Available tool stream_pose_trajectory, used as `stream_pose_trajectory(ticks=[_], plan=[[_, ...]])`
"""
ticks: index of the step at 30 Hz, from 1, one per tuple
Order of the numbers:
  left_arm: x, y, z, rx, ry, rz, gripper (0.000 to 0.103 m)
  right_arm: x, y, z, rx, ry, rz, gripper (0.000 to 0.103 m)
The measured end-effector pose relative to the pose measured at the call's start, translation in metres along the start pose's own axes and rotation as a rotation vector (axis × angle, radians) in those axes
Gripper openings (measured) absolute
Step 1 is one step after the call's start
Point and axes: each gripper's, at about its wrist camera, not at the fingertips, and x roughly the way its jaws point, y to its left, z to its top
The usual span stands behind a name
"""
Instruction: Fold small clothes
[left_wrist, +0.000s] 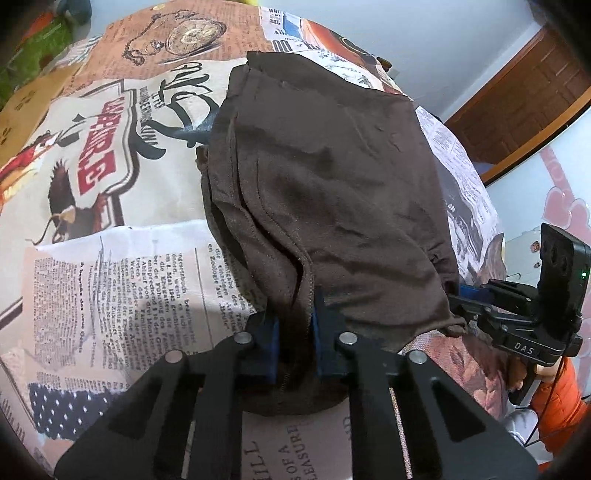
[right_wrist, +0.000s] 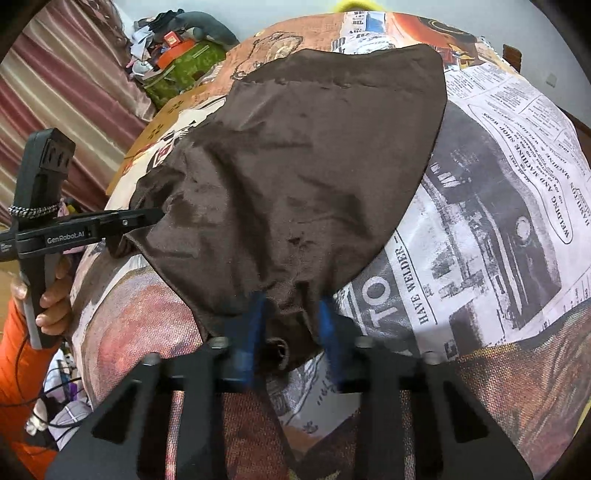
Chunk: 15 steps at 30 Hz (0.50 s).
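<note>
Both tongs are clenched on the near hem of the brown garment (left_wrist: 325, 184): left gripper (left_wrist: 295, 328) at one corner, right gripper (right_wrist: 291, 321) at the other. The cloth stretches away from them across the printed bedspread (left_wrist: 110, 258), so the fold looks set to go forward.

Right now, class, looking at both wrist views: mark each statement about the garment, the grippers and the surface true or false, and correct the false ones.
1. The brown garment lies on a newspaper-print cover. True.
2. The left gripper is open and clear of the cloth. False: it is shut on the garment's near edge.
3. The right gripper pinches a bunched corner. True.
4. The garment is bright green. False: it is dark brown.
5. The person's sleeve is orange. True.
</note>
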Motion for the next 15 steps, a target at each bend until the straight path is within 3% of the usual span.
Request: stream_pose_trajectory(ticks=[5,15], plan=[[-0.014,-0.008,0.001,0.027,-0.04,0.04,0.011,-0.004,0.002,0.001,-0.008,-0.025,-0.006,0.011],[-0.053,-0.025,0.026,0.062,-0.151,0.039,0.011,-0.047,-0.005,0.018,-0.001,-0.157,0.029,0.009]])
